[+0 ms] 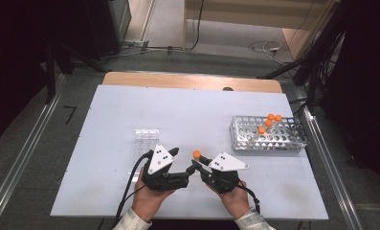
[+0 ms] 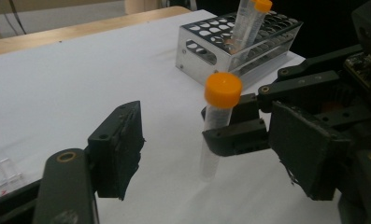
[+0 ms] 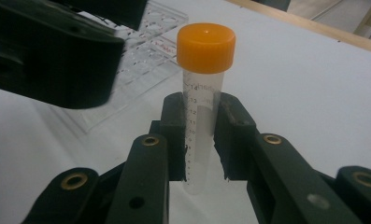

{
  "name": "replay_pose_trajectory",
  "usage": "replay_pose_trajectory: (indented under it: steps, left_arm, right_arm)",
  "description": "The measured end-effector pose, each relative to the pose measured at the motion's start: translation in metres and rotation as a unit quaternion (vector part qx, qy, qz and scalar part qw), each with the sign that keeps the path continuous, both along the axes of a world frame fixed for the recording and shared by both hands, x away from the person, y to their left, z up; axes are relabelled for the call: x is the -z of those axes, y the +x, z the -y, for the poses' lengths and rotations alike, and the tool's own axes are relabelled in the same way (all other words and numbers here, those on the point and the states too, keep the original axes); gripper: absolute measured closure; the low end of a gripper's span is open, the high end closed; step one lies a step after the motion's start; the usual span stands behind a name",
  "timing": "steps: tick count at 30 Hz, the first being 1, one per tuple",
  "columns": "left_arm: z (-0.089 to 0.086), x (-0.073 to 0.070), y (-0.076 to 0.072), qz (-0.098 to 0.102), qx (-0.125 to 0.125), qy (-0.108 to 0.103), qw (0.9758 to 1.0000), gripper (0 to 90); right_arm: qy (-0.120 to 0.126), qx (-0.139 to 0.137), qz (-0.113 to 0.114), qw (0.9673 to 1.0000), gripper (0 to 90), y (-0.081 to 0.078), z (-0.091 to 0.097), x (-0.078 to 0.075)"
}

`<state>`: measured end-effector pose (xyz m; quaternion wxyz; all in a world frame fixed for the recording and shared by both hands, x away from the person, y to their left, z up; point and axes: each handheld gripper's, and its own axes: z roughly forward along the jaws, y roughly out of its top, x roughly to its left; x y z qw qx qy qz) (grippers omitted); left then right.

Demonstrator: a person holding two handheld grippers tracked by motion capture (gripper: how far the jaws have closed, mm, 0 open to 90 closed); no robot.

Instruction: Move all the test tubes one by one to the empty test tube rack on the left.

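Claws first: right claw (image 3: 199, 140) was clamped on the tube (image 3: 201, 116) at mid-body, pads squeezing both sides below the orange cap (image 3: 205, 46). Tube stood upright, long axis vertical, cap up, its bottom end near the worktop (image 2: 80, 70); I couldn't tell whether it touched. Left claw (image 2: 206, 149) stood apart, nothing pinched, with the tube in the gap between its jaws, closer to the right-hand jaw. In the high view the tube (image 1: 197, 155) sat at about 2 o'clock from the left claw (image 1: 185, 175), just beside it. Both hands low over the worktop's near edge, claws angled toward each other. Judgement: a handover or cap grab. Rack (image 1: 269, 134) was at 2 o'clock, well apart; clear plate (image 1: 146, 136) at 11 o'clock, near.
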<state>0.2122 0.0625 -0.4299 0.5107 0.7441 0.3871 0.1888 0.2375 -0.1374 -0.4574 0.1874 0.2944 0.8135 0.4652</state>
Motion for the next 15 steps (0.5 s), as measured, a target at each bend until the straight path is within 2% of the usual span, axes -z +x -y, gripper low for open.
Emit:
replay_pose_trajectory:
  steps: [5,8,9,15]
  left_arm:
    - [0.006,0.0,0.003,0.003,0.013,-0.008,0.9999,40.1]
    - [0.007,-0.001,0.003,0.008,0.015,-0.006,0.9998,44.2]
    - [0.007,-0.001,0.003,0.011,0.018,-0.005,0.9998,48.1]
    - [0.012,0.001,0.004,0.011,0.024,-0.003,0.9997,53.9]
  right_arm:
    - [0.003,-0.009,-0.006,0.9999,72.2,-0.001,-0.002,0.001]
    - [0.005,-0.011,-0.008,0.9999,72.3,-0.001,-0.002,0.0]
    - [0.009,-0.012,-0.01,0.9998,72.2,-0.001,-0.002,0.0]
    - [0.013,-0.016,-0.012,0.9997,72.2,-0.001,-0.002,-0.001]
